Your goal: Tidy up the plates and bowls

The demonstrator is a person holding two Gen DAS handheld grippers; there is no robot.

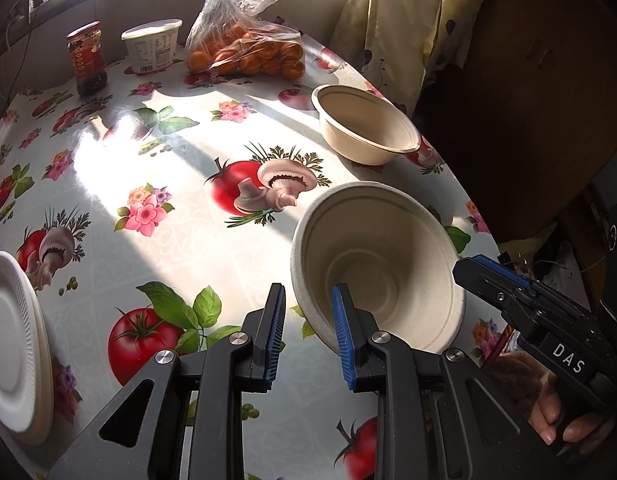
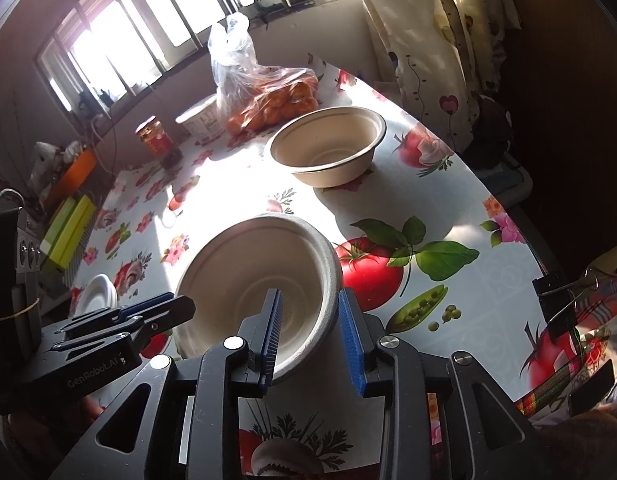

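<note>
A beige paper bowl [image 1: 388,248] [image 2: 252,264] stands near the table's front right edge. My left gripper [image 1: 308,288] straddles its near left rim with one blue pad inside and one outside; tablecloth shows in the gap, so it is open. My right gripper [image 2: 310,294] straddles the opposite rim the same way, its pads clear of the wall, open. Each gripper shows in the other's view: the right gripper [image 1: 478,266] and the left gripper [image 2: 180,308]. A second beige bowl [image 1: 368,124] [image 2: 328,148] sits farther back. White plates [image 1: 12,344] [image 2: 98,290] are stacked at the left.
A bag of oranges [image 1: 248,52], a white tub [image 1: 152,46] and a red jar [image 1: 86,56] stand at the back by the window. The table's rounded edge [image 1: 460,184] runs close beside both bowls. A curtain [image 1: 408,20] hangs behind. A hand [image 1: 556,412] holds the right gripper.
</note>
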